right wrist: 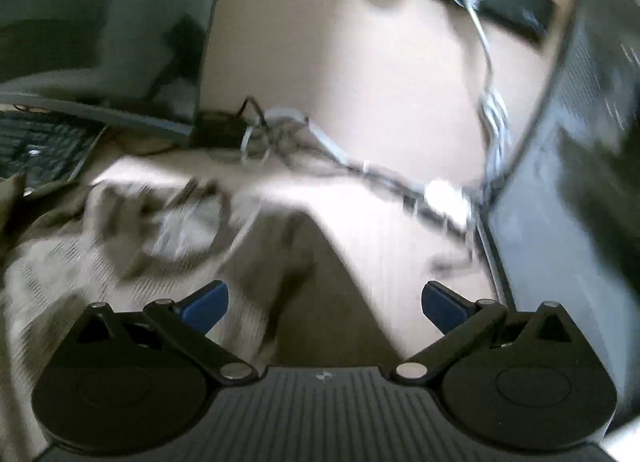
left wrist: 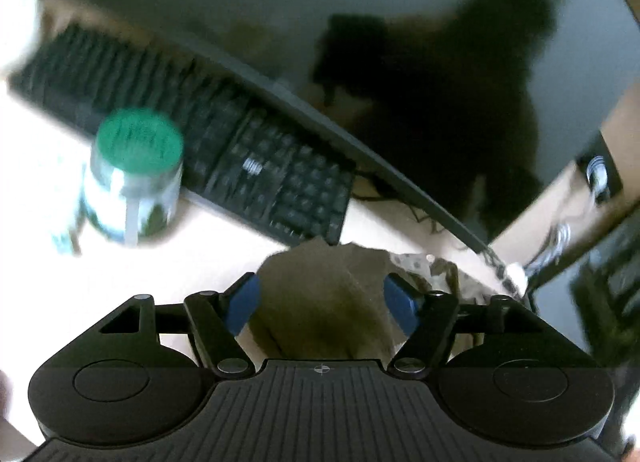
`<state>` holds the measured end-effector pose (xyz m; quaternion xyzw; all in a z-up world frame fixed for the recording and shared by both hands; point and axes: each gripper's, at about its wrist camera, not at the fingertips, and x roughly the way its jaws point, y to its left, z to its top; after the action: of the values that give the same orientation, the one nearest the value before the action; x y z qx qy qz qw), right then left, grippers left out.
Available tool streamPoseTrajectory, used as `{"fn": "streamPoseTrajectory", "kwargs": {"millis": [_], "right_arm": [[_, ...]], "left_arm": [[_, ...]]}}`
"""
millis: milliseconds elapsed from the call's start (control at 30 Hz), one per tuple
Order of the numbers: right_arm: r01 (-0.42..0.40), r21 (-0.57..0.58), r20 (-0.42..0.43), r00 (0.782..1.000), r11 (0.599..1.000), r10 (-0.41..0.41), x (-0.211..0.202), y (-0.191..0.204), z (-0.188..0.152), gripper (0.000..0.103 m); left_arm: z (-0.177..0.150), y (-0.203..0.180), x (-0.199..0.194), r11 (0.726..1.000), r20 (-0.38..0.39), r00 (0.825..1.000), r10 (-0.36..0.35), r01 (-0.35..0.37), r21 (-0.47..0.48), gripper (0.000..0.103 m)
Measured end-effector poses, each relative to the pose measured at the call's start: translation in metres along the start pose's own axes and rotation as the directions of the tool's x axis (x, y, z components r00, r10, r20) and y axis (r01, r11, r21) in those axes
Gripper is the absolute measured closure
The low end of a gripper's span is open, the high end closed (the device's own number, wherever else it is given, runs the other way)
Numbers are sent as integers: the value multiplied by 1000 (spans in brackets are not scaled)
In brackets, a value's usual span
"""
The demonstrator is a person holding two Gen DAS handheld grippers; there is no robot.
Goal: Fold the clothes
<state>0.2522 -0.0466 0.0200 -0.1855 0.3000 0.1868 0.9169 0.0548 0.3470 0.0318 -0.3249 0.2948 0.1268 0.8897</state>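
On my left wrist view, the left gripper (left wrist: 322, 304) has its fingers (left wrist: 242, 304) spread wide, nothing pinched. Between them and just past them I see the olive cloth (left wrist: 320, 294), bunched on the pale desk (left wrist: 192, 262). Whether the fingers touch it I cannot tell. A paler patterned part of the cloth shows by the right finger. Beyond the cloth, a black keyboard (left wrist: 224, 142) lies aslant across the desk, its near corner just beside the cloth's far edge. A jar (left wrist: 134, 178) with a green lid stands upright near the desk's left edge, just in front of the keyboard. Behind the keyboard rises a dark monitor (left wrist: 360, 22); a dark blurred shape shows on its screen. A cable (left wrist: 504, 274) with a white plug runs off toward the desk's right side. Everything here is smeared by motion.

On my right wrist view, the right gripper (right wrist: 324, 306) also has its fingers (right wrist: 206, 306) spread apart and pinches nothing. Under and ahead of it lies the cloth (right wrist: 320, 302): an olive fold between the fingers, and a pale ribbed stretch at the left with a dark neckline loop. More olive cloth is heaped at the far left, touching the keyboard (right wrist: 40, 146). Past the cloth, a tangle of grey cables (right wrist: 360, 170) crosses the desk (right wrist: 380, 74) to a dark computer case (right wrist: 568, 162) on the right edge. The monitor (right wrist: 100, 22) stands at the far left.
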Motion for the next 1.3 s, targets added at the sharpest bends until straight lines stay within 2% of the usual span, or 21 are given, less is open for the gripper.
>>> {"fn": "streamPoseTrajectory", "kwargs": {"millis": [67, 100, 167, 233, 333, 367, 467, 533, 600, 700, 800, 867, 933, 1000, 1067, 1100, 1167, 1200, 1267, 1300], "right_arm": [[-95, -38, -49, 994, 995, 93, 32, 10, 13, 0], [-118, -51, -62, 991, 992, 114, 41, 12, 17, 1], [-93, -66, -53, 995, 993, 89, 42, 10, 14, 13], [-68, -81, -44, 997, 994, 64, 43, 7, 12, 13], [-30, -103, -29, 999, 994, 27, 45, 3, 8, 13], [-17, -110, -24, 1000, 994, 14, 46, 2, 7, 9], [22, -131, -8, 1000, 991, -23, 48, -2, 3, 8], [47, -145, 3, 999, 988, -47, 49, -5, 0, 7], [73, -158, 15, 997, 985, -72, 50, -7, -2, 6], [98, -189, -3, 995, 977, -100, 55, -7, -20, 6], [87, -165, -74, 992, 982, -101, 64, -13, -43, 6], [88, -155, -86, 991, 984, -103, 59, -20, -49, 5], [92, -168, -92, 990, 981, -108, 51, -24, -48, 5], [49, -110, -60, 997, 993, -55, 35, -35, -37, 5], [-97, 22, 8, 995, 995, 96, 13, -49, -16, 5], [-181, 85, 40, 983, 980, 178, 7, -53, -6, 5], [-353, 184, 77, 936, 917, 345, 11, -59, 10, 5], [-394, 209, 82, 919, 895, 385, 19, -60, 15, 5], [-420, 242, 63, 906, 875, 418, 46, -56, 19, 6], [-427, 267, 38, 901, 864, 433, 60, -54, 19, 7]], "left_arm": [[4, -12, -5, 1000, 21, 1000, -21, 21, 10, 20], [6, -20, -6, 999, 19, 999, -42, 42, 12, 18], [5, -34, -4, 997, 6, 998, -67, 67, 44, 15], [2, -49, 2, 993, -16, 996, -88, 89, 77, 10], [-9, -67, 30, 986, -85, 988, -127, 135, 95, 10], [-14, -74, 42, 981, -116, 981, -158, 169, 94, 10], [-31, -91, 82, 959, -195, 949, -247, 269, 95, 10], [-39, -99, 106, 955, -229, 939, -256, 282, 88, 10], [-43, -105, 131, 959, -248, 939, -239, 268, 89, 10], [-43, -116, 162, 962, -252, 942, -224, 254, 95, 10], [-37, -128, 178, 954, -224, 933, -283, 297, 31, 12], [-32, -136, 172, 924, -172, 909, -380, 383, -19, 12], [-28, -144, 156, 888, -121, 880, -458, 460, -18, 11], [-28, -147, 141, 856, -88, 852, -516, 518, 1, 10], [-28, -148, 128, 832, -75, 830, -553, 554, -1, 10], [-27, -147, 124, 829, -73, 827, -558, 560, 1, 10], [-28, -145, 119, 832, -70, 830, -553, 555, 11, 10], [-28, -144, 119, 839, -69, 837, -543, 545, 13, 10], [-29, -140, 119, 853, -66, 852, -519, 521, 12, 10], [-29, -140, 117, 855, -63, 854, -517, 519, 14, 10]]}}
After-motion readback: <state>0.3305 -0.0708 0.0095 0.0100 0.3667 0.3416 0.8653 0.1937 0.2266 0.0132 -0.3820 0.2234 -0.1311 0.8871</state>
